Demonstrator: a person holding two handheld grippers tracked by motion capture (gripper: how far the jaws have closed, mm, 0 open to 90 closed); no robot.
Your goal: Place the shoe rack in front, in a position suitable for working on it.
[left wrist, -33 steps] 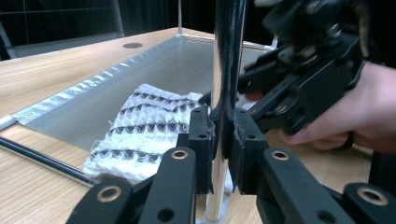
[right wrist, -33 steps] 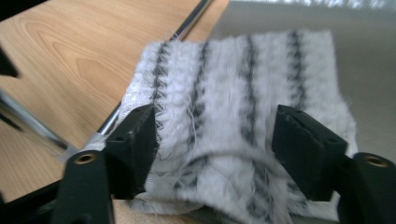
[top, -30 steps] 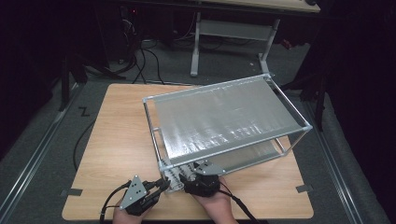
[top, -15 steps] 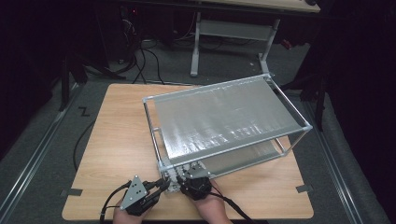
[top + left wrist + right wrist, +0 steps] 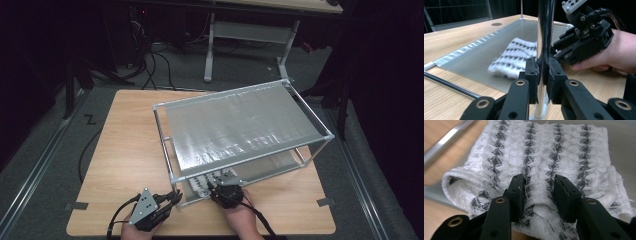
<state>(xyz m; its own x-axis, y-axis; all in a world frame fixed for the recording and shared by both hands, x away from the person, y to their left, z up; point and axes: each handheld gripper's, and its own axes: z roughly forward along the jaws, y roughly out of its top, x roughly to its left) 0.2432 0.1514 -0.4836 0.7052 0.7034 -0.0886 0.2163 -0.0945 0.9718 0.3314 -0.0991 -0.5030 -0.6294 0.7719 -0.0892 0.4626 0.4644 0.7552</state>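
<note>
Wooden table (image 5: 125,150), pale and grained, standing on a grey floor (image 5: 45,165) in a dark room; behind it we list a white-legged desk (image 5: 250,35) and loose black cables (image 5: 150,62).

High view. We note a metal rack (image 5: 240,105) of chrome tubes with silvery sheet shelves, set askew on the table's middle and right. On its lower shelf, at the near corner, lies a folded white cloth (image 5: 200,182) with dark patterning. Our left gripper (image 5: 172,197) meets the rack's near corner post (image 5: 172,175); our right gripper (image 5: 216,189) is down on the cloth, its hand (image 5: 242,217) coming in from the bottom edge.

Left gripper view. What the high view leaves small is plain here: the jaws are pressed tight on the upright chrome post (image 5: 545,30), one pad on each side. Beyond it we see the lower shelf (image 5: 481,57), the cloth (image 5: 514,57) lying on it, somewhat blurred, and the right gripper (image 5: 557,53) reaching in at the cloth's edge from the right.

Right gripper view. We record the weave up close: white fringed yarn with rows of dark diamond figures (image 5: 544,152). The jaws stand half apart and have just been closing, with a raised fold of cloth between them; the left pad touches the fabric, and we cannot tell whether the fold is firmly pinched. A chrome tube (image 5: 446,140) crosses the upper left corner.
</note>
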